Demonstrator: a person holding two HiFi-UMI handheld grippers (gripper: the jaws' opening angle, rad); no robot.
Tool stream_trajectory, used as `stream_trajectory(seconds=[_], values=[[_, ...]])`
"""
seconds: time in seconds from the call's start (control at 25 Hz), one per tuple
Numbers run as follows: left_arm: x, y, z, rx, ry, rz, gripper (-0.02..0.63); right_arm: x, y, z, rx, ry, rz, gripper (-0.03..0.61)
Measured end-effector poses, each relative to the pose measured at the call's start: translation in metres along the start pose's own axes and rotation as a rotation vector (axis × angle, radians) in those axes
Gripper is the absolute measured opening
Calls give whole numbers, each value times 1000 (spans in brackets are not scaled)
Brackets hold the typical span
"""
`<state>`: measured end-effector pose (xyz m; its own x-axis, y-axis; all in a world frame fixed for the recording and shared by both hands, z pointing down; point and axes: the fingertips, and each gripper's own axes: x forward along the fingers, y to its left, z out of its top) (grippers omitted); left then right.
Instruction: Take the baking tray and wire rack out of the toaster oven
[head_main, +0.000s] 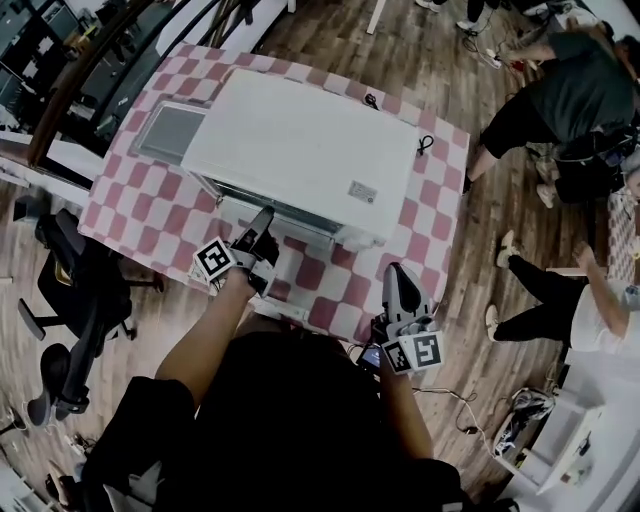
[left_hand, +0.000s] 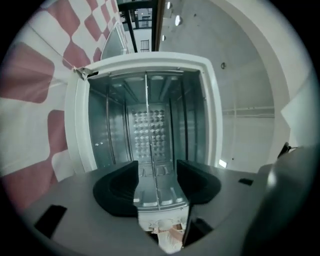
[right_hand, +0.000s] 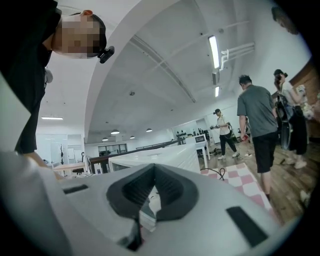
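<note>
Two left gripper (left_hand: 156, 167) jaws apart, toaster oven (left_hand: 150, 115) ahead

A: Toaster oven (head_main: 300, 150) casing is white and smooth with a satin sheen. Painted metal or plastic, cannot tell.

B: Its cavity (left_hand: 150, 125), seen in the left gripper view, is bare grey metal, brushed and reflective. The back wall is embossed with a dimpled pattern.

A: Baking tray (head_main: 170, 133) is dull grey metal, matt.

B: Tablecloth (head_main: 130, 215) is pink-and-white check, matt, and looks like cloth.

A: Floor (head_main: 440, 60) is wood plank with a slight gloss.

B: Left gripper (left_hand: 156, 172) has a smooth grey plastic shell. Its pads (left_hand: 117, 187) are black, matt and ribbed. Right gripper (right_hand: 152, 182) has the same finish.
</note>
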<state>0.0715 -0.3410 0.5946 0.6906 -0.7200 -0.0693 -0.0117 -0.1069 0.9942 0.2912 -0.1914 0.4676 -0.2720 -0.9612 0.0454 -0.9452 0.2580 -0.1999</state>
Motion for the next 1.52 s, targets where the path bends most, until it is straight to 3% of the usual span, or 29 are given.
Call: stream_trajectory(seconds=[0.16,0.4,0.48,0.64,1.0,1.52], values=[[26,17,5,-49,9,32,196,2,-13,-2,10,11,-43,3],[43,20,11,-84,-9,24,76,-4,-28,-4,25,16,-92,3],[45,14,11,-77,-7,8,2,-6,-30,-5,30,16,-99,3],[41,12,9,-74,-18,21,-3,-10,-30,-4,38,6,-92,3],[-18,1,-11,-125,-54,52,-5,-21,-13,3,29,-7,4,3],[-133,-25,-50,-152,-126,18,-5,-28,50,-8,14,13,262,3]])
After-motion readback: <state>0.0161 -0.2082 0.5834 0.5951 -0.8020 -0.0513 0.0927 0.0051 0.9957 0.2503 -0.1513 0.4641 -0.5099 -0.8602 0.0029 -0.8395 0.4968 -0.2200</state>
